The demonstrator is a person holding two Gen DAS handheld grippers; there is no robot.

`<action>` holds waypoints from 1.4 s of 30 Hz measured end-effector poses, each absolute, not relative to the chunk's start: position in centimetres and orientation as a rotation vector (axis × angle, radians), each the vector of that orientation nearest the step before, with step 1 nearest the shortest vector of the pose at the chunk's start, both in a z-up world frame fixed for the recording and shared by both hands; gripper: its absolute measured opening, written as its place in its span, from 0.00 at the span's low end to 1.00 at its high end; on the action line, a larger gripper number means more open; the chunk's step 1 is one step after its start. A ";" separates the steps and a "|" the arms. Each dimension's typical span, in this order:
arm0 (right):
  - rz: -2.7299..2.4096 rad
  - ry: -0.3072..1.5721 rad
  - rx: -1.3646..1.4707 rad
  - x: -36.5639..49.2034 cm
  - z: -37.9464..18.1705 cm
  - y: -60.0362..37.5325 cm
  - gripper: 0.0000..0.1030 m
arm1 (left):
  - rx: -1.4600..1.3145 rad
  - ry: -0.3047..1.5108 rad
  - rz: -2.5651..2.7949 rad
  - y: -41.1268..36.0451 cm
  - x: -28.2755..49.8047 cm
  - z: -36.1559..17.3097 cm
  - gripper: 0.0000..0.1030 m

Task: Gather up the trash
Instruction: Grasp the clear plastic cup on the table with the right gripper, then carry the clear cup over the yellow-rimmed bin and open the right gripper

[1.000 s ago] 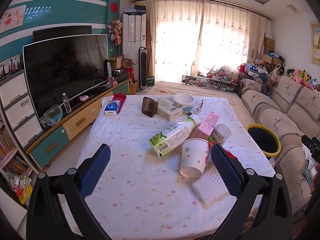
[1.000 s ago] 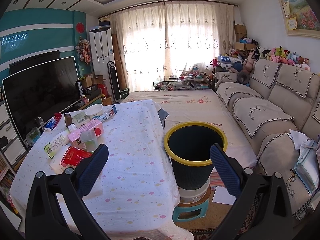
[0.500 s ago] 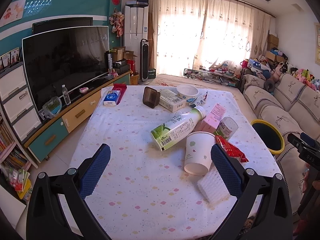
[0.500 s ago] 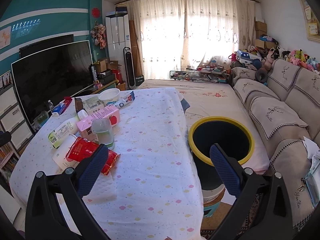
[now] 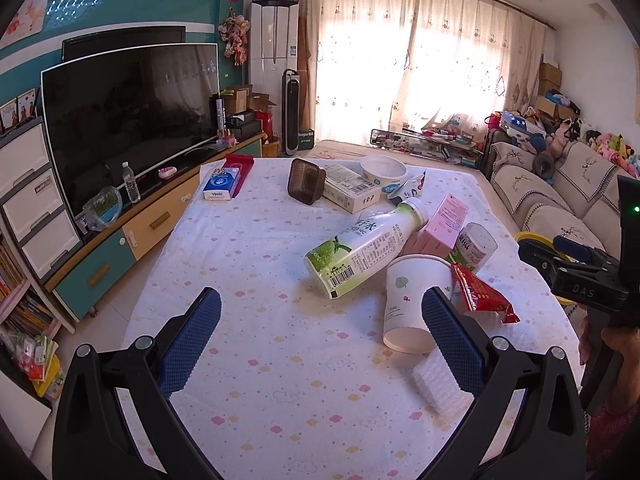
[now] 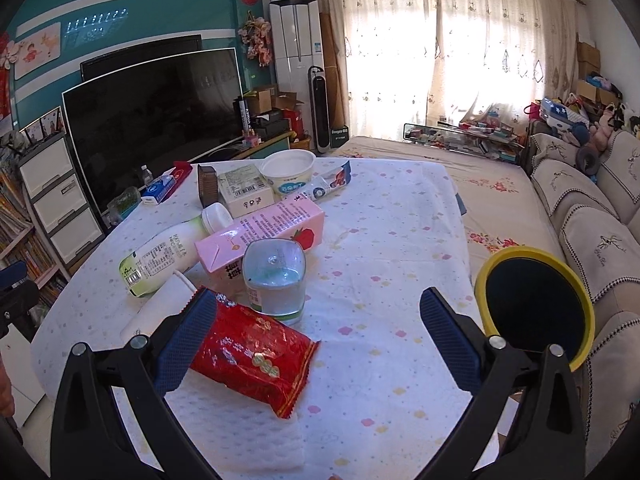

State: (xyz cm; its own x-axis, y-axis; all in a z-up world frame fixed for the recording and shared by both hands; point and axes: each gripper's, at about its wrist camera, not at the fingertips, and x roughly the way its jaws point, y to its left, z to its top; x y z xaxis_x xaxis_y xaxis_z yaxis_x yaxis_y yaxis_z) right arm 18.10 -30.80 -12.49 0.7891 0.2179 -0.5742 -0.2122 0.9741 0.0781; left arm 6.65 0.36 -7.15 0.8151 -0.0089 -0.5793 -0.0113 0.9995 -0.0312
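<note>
Both tools gape wide and empty: the left tool [image 5: 320, 322] hangs above the desk [image 5: 248, 248], the right tool [image 6: 318, 322] just above a red snack wrapper [image 6: 256, 356]. Right of the desk stands a yellow-rimmed bin [image 6: 536, 304].
</note>
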 end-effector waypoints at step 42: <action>-0.096 0.714 0.160 25.3 -12.9 -47.1 0.46 | -0.022 0.661 -0.042 -0.4 10.1 -10.5 0.96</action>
State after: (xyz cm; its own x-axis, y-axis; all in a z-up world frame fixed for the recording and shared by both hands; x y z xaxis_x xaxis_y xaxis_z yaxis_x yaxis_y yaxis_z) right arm 25.26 -47.13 -12.91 0.7518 -0.0330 -0.6586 0.1424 0.9833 0.1132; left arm 10.06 -0.44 -10.47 0.7884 -0.0457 -0.6135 0.0316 0.9989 -0.0339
